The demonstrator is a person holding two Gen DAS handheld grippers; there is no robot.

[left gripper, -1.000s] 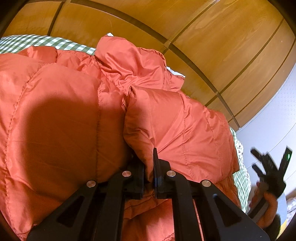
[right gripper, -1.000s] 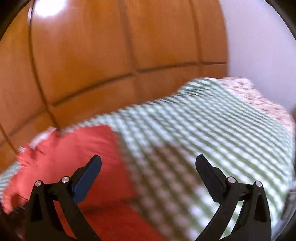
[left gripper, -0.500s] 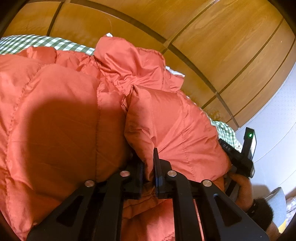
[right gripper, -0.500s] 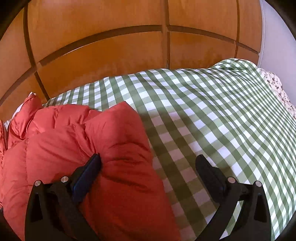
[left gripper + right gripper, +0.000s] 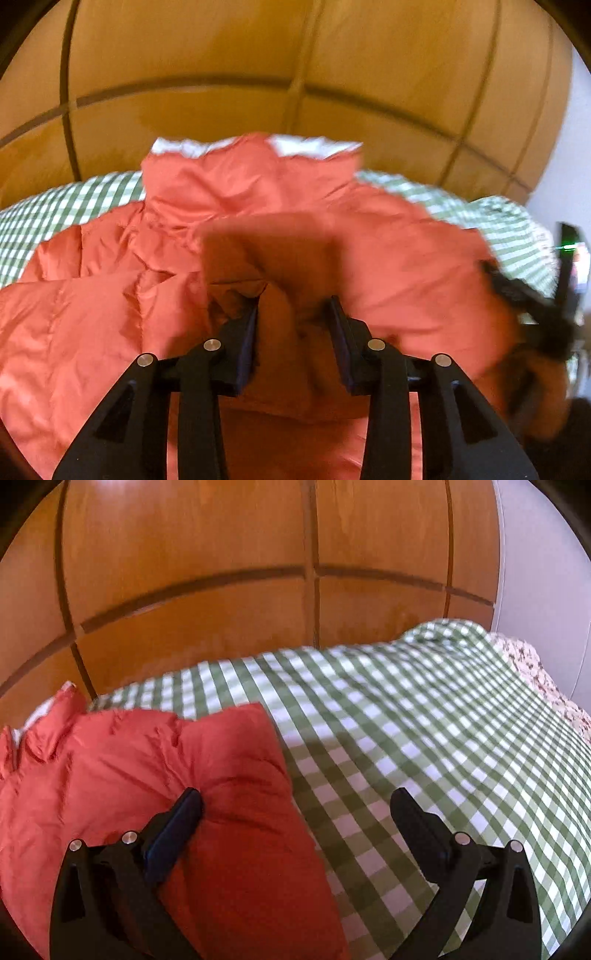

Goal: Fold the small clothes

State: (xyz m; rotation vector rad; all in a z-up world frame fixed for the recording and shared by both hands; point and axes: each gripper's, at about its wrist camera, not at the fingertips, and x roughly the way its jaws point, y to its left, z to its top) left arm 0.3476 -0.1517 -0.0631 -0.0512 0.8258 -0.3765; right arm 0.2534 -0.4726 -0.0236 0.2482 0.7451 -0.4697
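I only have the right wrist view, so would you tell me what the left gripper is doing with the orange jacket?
Observer: The left gripper is open, its jaws apart around a raised fold of the orange jacket.
Operator: Thank you. Where does the collar lie?
Observer: The collar lies at the far edge, toward the wooden panels, with white lining showing.
Operator: Is my right gripper in that view?
Observer: Yes, the right gripper, blurred, is at the jacket's right edge.
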